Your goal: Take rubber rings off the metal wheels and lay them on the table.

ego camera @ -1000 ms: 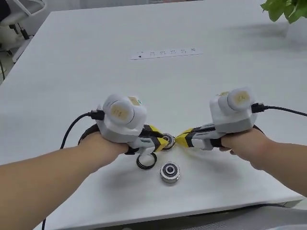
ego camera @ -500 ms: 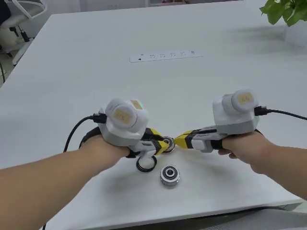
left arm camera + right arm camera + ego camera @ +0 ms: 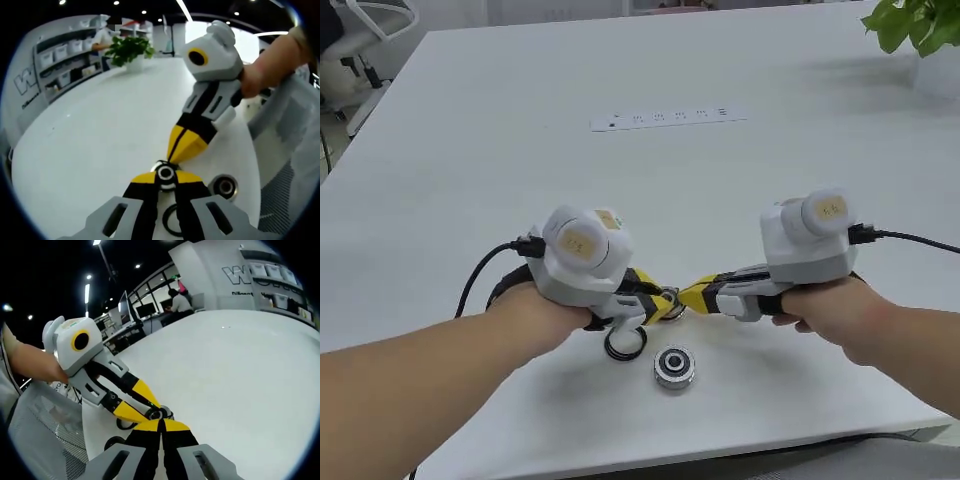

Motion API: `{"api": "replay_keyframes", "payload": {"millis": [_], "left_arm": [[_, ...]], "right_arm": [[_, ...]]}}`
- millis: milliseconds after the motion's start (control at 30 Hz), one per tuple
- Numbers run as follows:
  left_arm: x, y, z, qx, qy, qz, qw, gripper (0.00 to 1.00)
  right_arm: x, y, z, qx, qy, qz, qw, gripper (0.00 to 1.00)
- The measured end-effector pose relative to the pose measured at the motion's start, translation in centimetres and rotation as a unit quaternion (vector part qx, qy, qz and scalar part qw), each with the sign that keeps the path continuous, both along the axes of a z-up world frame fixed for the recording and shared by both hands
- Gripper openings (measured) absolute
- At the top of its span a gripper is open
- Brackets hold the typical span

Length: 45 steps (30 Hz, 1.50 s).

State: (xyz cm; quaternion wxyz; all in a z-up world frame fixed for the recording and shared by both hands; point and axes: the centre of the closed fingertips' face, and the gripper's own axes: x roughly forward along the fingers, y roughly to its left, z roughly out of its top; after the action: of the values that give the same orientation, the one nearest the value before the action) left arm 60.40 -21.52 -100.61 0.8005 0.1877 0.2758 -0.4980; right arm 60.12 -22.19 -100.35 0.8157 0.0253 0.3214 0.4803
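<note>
Near the front edge of the table (image 3: 500,140), a loose rubber ring (image 3: 625,354) lies flat, partly under the left gripper (image 3: 650,306). That gripper's yellow-tipped jaws are clamped on a small metal wheel (image 3: 165,173), held just above the surface. A second metal wheel (image 3: 674,366) rests on the table just right of the ring and closer to the front edge. The right gripper (image 3: 692,294) meets the held wheel from the right, its jaws pressed together with the tips at the wheel's rim; whether they pinch anything there I cannot tell. Towards the far edge lies a power strip (image 3: 668,117).
</note>
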Motion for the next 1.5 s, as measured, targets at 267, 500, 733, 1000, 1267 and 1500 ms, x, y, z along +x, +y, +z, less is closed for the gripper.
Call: {"api": "replay_keyframes", "payload": {"millis": [267, 500, 733, 1000, 1267, 1500], "left_arm": [[-0.1, 0.0, 0.0, -0.001, 0.000, -0.001, 1.0000, 0.12], [-0.1, -0.1, 0.0, -0.002, 0.000, -0.001, 1.0000, 0.12], [-0.1, -0.1, -0.1, -0.004, 0.002, 0.004, 1.0000, 0.12], [-0.1, -0.1, -0.1, 0.000, -0.001, 0.006, 1.0000, 0.13], [-0.2, 0.0, 0.2, 0.013, -0.004, -0.008, 0.9999, 0.14], [-0.8, 0.4, 1.5, -0.003, -0.007, -0.014, 0.9999, 0.17]], "right_arm": [[-0.2, 0.2, 0.0, 0.002, 0.002, 0.004, 1.0000, 0.00], [-0.6, 0.9, 0.5, 0.015, 0.001, 0.017, 0.9997, 0.00], [-0.5, 0.9, 0.2, 0.003, -0.007, 0.026, 0.9996, 0.00], [0.2, 0.6, 0.1, -0.002, -0.008, 0.010, 0.9999, 0.00], [0.4, 0.4, 0.5, 0.004, -0.004, -0.003, 1.0000, 0.00], [0.2, 0.6, 0.9, 0.008, -0.002, -0.003, 1.0000, 0.00]]}}
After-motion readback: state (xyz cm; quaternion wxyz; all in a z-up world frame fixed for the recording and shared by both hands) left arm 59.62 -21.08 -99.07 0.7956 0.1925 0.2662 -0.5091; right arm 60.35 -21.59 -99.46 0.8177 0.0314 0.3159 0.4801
